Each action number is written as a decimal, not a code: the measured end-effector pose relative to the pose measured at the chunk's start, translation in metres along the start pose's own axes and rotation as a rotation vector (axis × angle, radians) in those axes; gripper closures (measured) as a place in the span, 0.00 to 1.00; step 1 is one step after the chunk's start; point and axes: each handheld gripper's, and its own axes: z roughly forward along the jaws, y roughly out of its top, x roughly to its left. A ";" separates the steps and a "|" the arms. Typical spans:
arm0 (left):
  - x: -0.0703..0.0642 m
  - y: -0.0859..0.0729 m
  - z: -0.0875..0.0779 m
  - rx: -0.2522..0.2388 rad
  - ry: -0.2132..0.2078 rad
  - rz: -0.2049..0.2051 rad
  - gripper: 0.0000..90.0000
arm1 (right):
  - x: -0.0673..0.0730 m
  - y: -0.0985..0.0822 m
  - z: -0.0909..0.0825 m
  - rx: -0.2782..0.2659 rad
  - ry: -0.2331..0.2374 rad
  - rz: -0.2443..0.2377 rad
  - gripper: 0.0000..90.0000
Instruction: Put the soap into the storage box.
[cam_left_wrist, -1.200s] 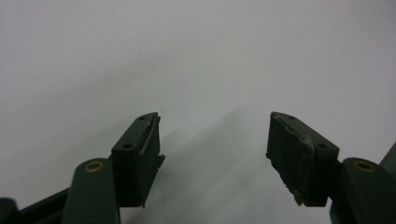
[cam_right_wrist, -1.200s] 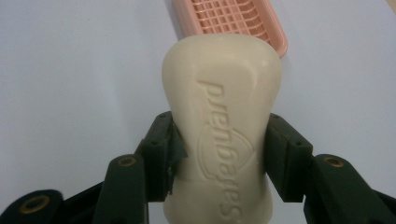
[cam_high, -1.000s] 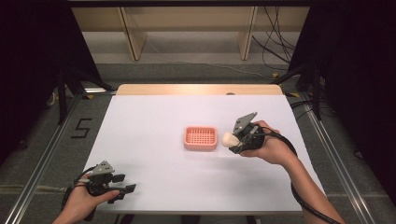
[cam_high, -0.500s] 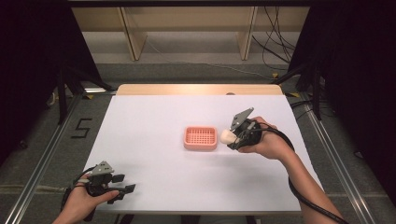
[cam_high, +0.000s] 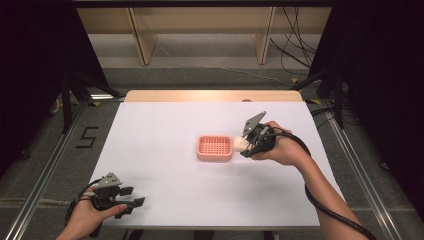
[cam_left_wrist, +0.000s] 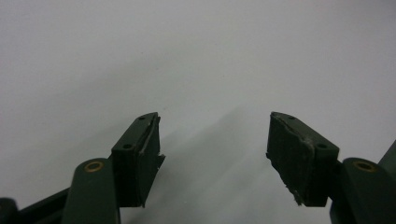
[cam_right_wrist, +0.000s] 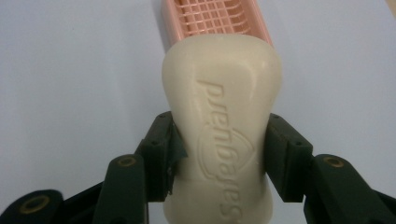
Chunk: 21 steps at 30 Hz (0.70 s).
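In the right gripper view the cream soap bar (cam_right_wrist: 222, 126) hides the near end of the pink soap dish (cam_right_wrist: 210, 18), whose far end the picture's top edge cuts off, while the bar's own near end, with its embossed lettering, runs off the bottom edge.

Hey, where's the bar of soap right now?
In the high view, the soap bar is right of centre, clamped in the right tongs at the pink soap dish's right edge.
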 end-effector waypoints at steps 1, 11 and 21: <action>0.000 0.000 0.000 0.000 0.000 -0.001 0.38 | -0.001 0.001 0.000 -0.001 0.005 -0.008 0.56; 0.001 0.000 -0.001 0.008 0.002 0.008 0.38 | -0.004 0.010 0.005 0.012 0.013 -0.021 0.56; 0.001 0.000 -0.001 0.007 0.001 0.005 0.38 | -0.008 0.017 0.011 0.016 0.022 -0.043 0.56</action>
